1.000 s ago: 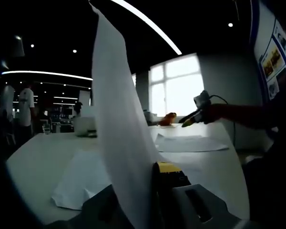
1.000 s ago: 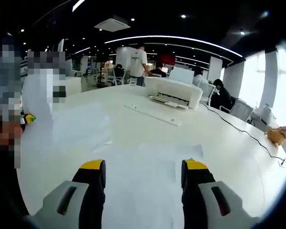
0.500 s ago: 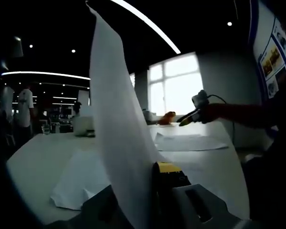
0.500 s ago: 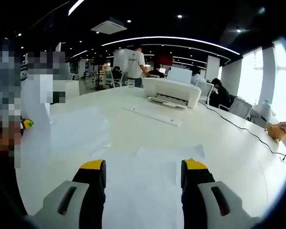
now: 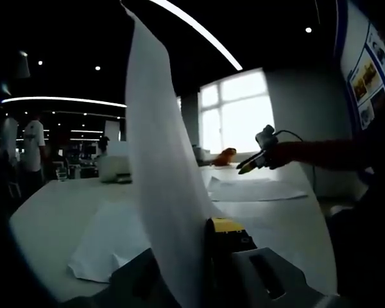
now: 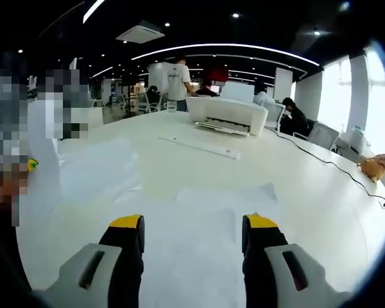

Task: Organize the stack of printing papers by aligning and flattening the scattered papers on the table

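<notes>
In the left gripper view a white sheet of paper [image 5: 160,160] stands upright from my left gripper [image 5: 202,240], which is shut on its lower edge. More sheets lie flat on the white table [image 5: 45,205]: a loose pile [image 5: 109,240] at left and another [image 5: 256,190] farther right. My right gripper [image 5: 255,159] hovers above that second pile, held by an arm from the right. In the right gripper view my right gripper [image 6: 192,224] is open over overlapping sheets [image 6: 199,218]; another loose pile [image 6: 99,170] lies left. The held sheet [image 6: 43,160] rises at far left.
A white printer [image 6: 228,115] stands at the table's far side with a long white strip [image 6: 199,147] before it. A black cable [image 6: 327,163] runs right toward an orange object [image 6: 375,165]. People stand and sit beyond the table. A bright window [image 5: 237,112] is behind.
My right gripper has dropped slightly toward the sheets and eased forward over them. The left gripper still holds its sheet upright, almost unmoved.
</notes>
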Demonstrator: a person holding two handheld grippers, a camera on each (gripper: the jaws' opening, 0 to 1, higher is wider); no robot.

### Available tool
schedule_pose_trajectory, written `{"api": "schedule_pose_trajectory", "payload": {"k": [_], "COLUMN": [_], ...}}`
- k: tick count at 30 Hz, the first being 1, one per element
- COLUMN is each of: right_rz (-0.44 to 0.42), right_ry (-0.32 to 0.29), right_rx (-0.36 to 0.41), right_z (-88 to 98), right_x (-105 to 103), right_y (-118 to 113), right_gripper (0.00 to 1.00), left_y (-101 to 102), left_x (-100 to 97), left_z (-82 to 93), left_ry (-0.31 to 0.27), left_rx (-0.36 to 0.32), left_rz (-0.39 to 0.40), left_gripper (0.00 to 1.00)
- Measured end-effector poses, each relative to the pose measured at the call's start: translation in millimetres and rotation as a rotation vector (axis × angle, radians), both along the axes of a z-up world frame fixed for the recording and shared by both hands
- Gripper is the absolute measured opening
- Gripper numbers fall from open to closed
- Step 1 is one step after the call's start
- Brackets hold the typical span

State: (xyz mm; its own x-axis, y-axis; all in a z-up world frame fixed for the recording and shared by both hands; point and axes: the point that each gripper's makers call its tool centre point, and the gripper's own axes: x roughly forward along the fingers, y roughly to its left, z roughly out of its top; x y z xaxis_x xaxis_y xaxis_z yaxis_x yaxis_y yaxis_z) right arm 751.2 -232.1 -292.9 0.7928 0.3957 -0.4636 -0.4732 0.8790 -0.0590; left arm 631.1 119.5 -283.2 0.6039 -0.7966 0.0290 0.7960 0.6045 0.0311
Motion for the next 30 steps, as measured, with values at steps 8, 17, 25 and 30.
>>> {"api": "schedule_pose_trajectory", "payload": {"k": [8,17,25,30], "right_rz": [-0.011,-0.030,-0.041,-0.050], "right_ry": [0.006,0.010,0.008,0.012], "right_rx": [0.043,0.069,0.104,0.115], "right_z": [-9.3,-21.2,-21.3,-27.7], "right_x": [4.7,7.7,13.6,16.5], "right_y": [5.0,-1.9,-11.5,-15.3], "right_gripper": [0.55,0.55,0.53,0.52], "left_y": [0.8,2.2,3.9,4.8], "left_x": [1.0,1.1,1.9,2.7], "left_z": [-0.8,-2.6,-4.0,-4.4], "left_ry": [0.003,0.003,0.004,0.005], "left_rx": [0.004,0.015,0.020,0.021], "left_rz": [-0.001,0.003,0.009,0.014], "left_gripper": [0.06,0.06,0.06,0.06]}}
